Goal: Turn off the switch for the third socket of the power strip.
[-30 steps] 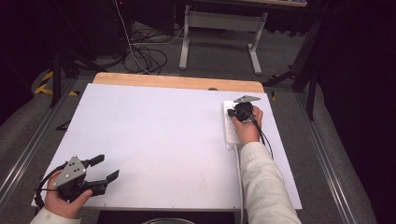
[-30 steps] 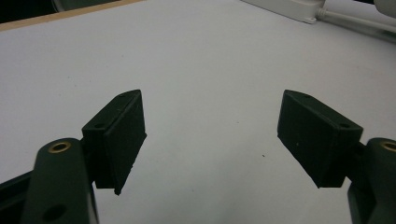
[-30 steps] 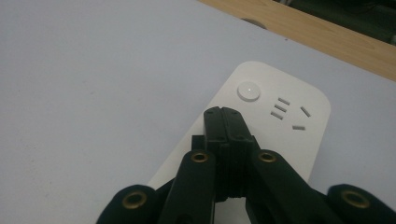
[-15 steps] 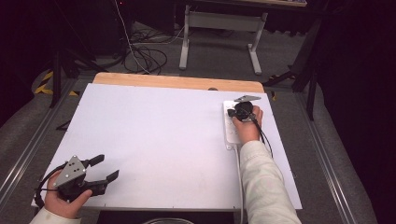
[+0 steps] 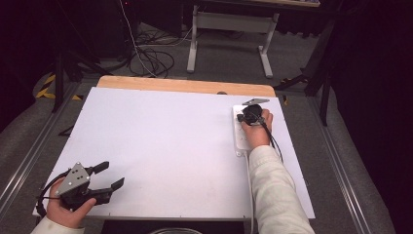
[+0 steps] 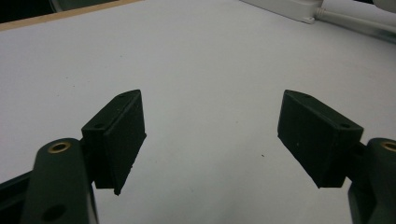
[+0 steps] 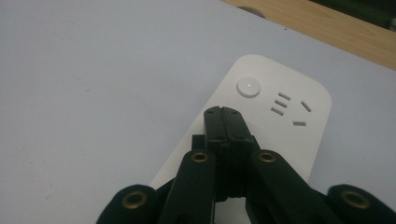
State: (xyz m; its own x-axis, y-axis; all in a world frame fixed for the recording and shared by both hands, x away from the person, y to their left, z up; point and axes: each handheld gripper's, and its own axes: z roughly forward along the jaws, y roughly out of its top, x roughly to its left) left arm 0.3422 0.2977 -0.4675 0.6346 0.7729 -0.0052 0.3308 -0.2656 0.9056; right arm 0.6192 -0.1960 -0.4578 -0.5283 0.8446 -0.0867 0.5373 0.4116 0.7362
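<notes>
I am hovering my right gripper (image 7: 224, 112), jaws pressed together and holding nothing, over the power strip (image 7: 289, 135) near the table's (image 5: 160, 141) far right edge, seemingly just short of its button (image 7: 248, 87), nothing having shifted lately, while my left gripper (image 6: 210, 135) is idling wide open and empty.

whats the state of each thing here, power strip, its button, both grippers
power strip: flat on the white table, sockets in the right gripper view empty
round button: small light dot at its centre, not touched
right gripper: jaws shut, empty, tips over the strip just short of the button
left gripper: jaws open, empty, above bare table
</notes>
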